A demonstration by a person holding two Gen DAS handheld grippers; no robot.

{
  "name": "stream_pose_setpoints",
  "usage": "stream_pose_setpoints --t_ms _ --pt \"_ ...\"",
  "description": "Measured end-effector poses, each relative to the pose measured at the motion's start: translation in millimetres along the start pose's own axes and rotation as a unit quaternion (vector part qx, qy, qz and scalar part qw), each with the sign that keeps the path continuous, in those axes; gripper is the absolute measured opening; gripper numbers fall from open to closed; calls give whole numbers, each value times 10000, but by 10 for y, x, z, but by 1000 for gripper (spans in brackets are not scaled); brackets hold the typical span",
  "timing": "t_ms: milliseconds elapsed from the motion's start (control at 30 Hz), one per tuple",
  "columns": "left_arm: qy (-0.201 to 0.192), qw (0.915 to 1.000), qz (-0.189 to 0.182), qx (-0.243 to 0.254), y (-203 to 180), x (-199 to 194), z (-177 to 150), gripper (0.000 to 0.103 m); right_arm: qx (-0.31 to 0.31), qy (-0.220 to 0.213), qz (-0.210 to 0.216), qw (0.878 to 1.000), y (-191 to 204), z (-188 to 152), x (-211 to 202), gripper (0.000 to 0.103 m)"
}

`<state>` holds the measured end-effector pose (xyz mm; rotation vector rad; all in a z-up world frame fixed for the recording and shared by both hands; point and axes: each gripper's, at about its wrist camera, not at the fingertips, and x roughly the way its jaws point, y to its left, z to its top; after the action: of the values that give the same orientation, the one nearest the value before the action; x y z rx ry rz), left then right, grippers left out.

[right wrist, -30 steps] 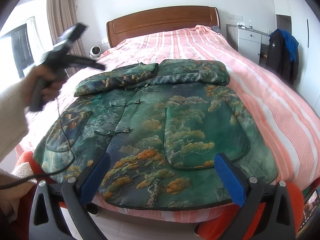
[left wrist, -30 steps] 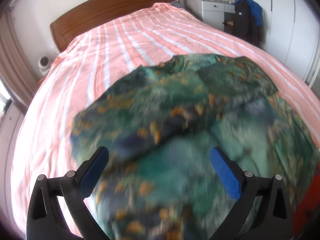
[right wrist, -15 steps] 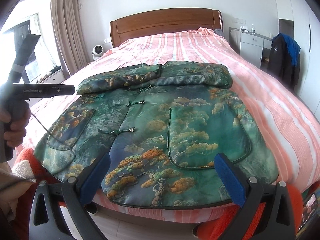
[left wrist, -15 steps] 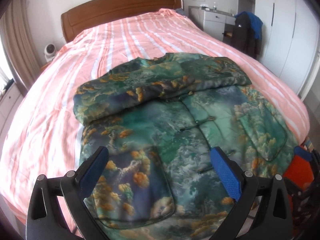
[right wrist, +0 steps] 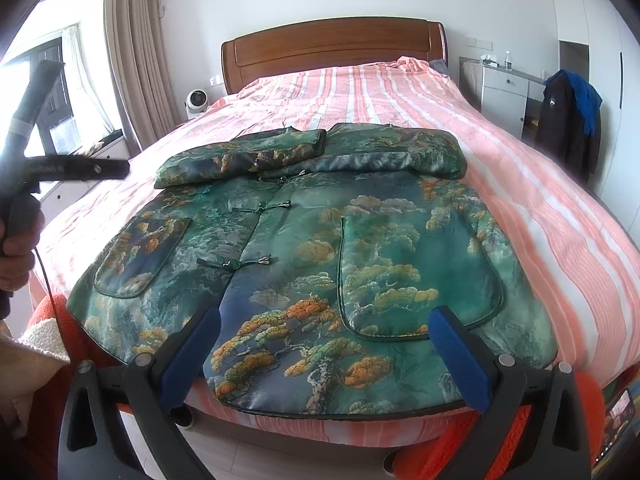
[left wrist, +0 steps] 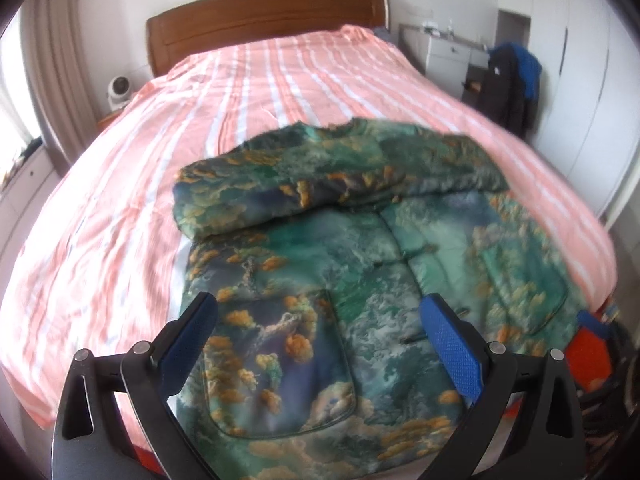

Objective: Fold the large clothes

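Bedroom; bed (right wrist: 540,216) under pink striped cover. Green brocade jacket (right wrist: 320,264) lies flat at foot edge, both sleeves (right wrist: 240,158) folded across the chest. Left gripper (left wrist: 320,344) and right gripper (right wrist: 324,356) spread wide, empty, above hem. Likely next: pinch hem corners, fold upward.

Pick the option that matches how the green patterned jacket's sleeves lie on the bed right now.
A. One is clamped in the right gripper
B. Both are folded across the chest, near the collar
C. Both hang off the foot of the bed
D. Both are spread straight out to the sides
B: both sleeves lie folded across the upper part of the jacket, while the right gripper is open and empty.
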<state>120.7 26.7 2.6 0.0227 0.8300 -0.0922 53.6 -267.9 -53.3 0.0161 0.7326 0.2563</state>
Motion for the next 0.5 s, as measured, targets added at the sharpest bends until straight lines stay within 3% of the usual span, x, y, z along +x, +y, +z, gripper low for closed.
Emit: stream_pose_setpoints --t_ms 167,233,333,400,500 --pt "-289 9992 -43 -280 184 -328 119 102 -32 -44 -11 10000 21 16 -21 102" --pt "-345 9990 145 -225 308 -514 165 102 -61 -55 -10 10000 39 16 -28 102" --pt "-414 9946 920 228 530 -874 211 102 -114 -97 -24 9999 66 22 -60 102" --pt "-338 9835 1712 479 724 -1098 237 102 -139 -120 -42 9998 76 21 -67 102" --pt "-221 9745 2215 275 981 -1274 253 102 -96 -59 13 9999 77 28 -46 102"
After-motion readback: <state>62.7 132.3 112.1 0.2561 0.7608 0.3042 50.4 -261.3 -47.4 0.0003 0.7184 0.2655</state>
